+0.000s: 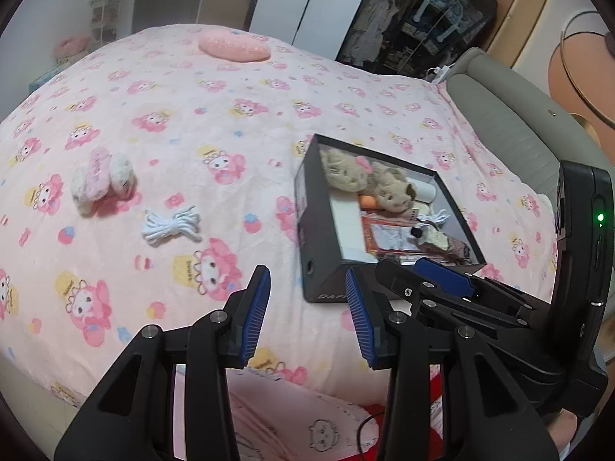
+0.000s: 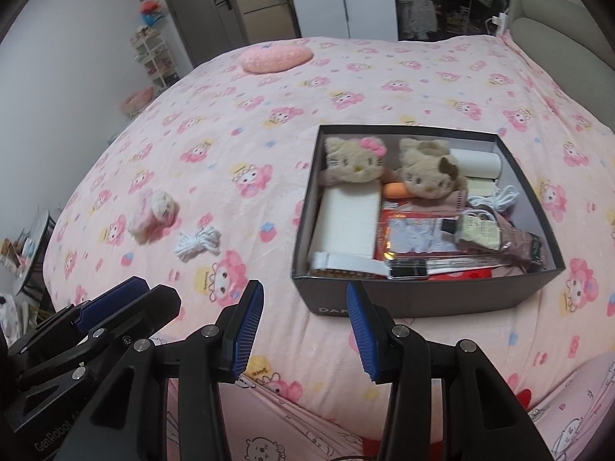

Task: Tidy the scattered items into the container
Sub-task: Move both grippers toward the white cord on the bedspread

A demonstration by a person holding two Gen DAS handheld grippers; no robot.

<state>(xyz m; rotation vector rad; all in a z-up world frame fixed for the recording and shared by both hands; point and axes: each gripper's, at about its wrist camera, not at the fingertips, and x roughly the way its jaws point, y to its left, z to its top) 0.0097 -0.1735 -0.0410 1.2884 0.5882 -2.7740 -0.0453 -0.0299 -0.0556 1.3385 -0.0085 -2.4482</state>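
The left gripper (image 1: 307,307) and right gripper (image 2: 305,326) hover spread and empty above the bed's (image 2: 384,84) near edge. The dark box (image 2: 423,299), lettered "DA…", sits crammed near there; the white cord bundle (image 2: 198,244) and plush toy (image 2: 152,211) lie toward the left edge.

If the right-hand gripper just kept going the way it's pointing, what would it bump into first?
Probably the near wall of the dark cardboard box: the right gripper, jaws open and empty, aims at its left end. Depth is unclear, so it might meet the pink cartoon-print blanket first.

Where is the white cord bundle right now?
In both views the cord bundle lies on the blanket left of the box, just below-right of the small pink plush.
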